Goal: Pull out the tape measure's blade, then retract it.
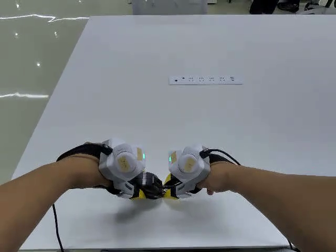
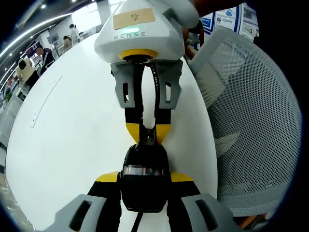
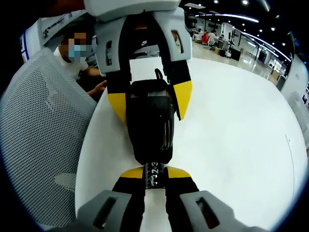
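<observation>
White and wide, the bench (image 1: 210,121) lies under both tongs, which meet tip to tip. The left tongs (image 2: 145,177) clamp the black case of the tape measure (image 3: 150,125), I think so that it cannot follow the pull, while the right tongs (image 3: 155,175) are pinching the end of the blade (image 3: 154,169) just in front of the case, ready to draw it out. On the blade I read 2 and 3, and the housing of the right tongs carries a word like XENSE.

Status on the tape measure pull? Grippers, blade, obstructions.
Left hand-held gripper shut on tape measure case. Right hand-held gripper pinching blade tip, blade barely out. Power strip far across table, not in the way.
</observation>
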